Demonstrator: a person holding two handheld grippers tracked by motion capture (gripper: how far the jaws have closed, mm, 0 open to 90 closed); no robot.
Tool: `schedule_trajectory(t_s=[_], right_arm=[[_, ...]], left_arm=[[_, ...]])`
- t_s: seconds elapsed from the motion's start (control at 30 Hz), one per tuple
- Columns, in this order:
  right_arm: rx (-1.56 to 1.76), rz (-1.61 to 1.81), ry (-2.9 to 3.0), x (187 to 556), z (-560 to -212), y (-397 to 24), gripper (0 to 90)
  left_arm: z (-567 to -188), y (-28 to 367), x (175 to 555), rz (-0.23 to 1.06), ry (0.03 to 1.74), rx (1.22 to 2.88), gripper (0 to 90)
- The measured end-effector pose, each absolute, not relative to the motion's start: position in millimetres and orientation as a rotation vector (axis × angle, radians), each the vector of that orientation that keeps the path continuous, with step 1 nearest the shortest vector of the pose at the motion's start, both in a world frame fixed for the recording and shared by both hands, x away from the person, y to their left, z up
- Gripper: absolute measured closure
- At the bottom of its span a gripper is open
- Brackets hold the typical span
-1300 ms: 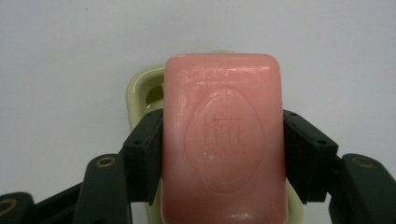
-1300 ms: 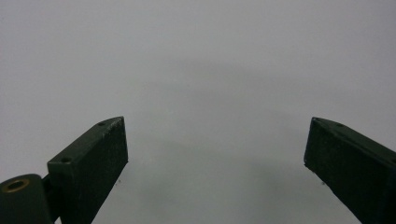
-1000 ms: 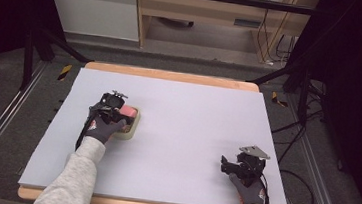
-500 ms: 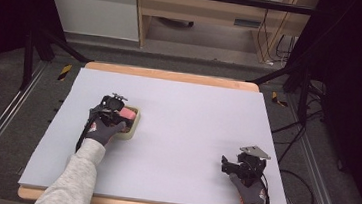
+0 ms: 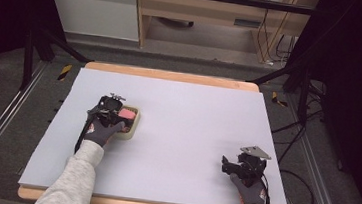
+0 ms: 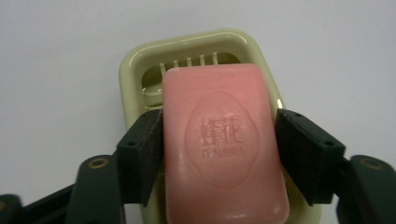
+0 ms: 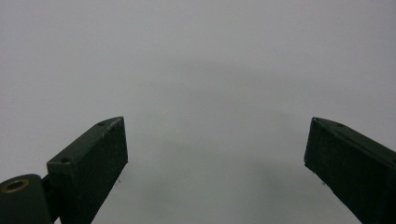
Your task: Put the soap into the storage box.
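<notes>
From the high view, a pale grey sheet (image 5: 186,132) covers a wooden-edged table (image 5: 171,75); past its far edge stand a white cabinet (image 5: 92,10) and a wooden desk (image 5: 218,10), with cables (image 5: 296,138) trailing on the dark floor beside the table's right side. The left gripper (image 5: 112,113), held by a gloved hand (image 5: 100,132) in a grey sleeve, reaches over a cream soap dish (image 5: 134,125) with a pink soap bar (image 5: 127,113) in it. Well apart, near the table's right front, the right gripper (image 5: 243,166) sits low over bare sheet. In the left gripper view, the left gripper (image 6: 219,140) has its jaws pressed against both long sides of the soap bar (image 6: 224,140), which lies over the soap dish (image 6: 135,70). In the right gripper view, the right gripper (image 7: 215,144) has its jaws spread wide, with bare sheet (image 7: 196,70) between them.
</notes>
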State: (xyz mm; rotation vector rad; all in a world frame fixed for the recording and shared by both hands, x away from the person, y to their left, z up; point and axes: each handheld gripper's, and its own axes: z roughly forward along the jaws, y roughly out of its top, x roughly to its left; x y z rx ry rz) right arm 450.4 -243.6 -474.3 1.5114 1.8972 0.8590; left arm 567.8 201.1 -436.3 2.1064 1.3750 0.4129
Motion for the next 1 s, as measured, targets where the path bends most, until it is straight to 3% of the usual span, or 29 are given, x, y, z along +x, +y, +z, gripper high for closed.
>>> schedule_trajectory(t_s=[0.37,0.77,1.0], right_arm=[[1.530,0.864,1.877,450,-473,-247,6.0],[1.553,0.870,1.845,448,-472,-255,5.6],[1.568,0.860,1.837,447,-473,-259,5.3]], left_arm=[[-424,207,545,0.472,1.279,2.070,22.8],[-425,234,508,0.460,1.204,1.943,22.6],[-436,255,485,0.538,1.231,1.887,22.8]])
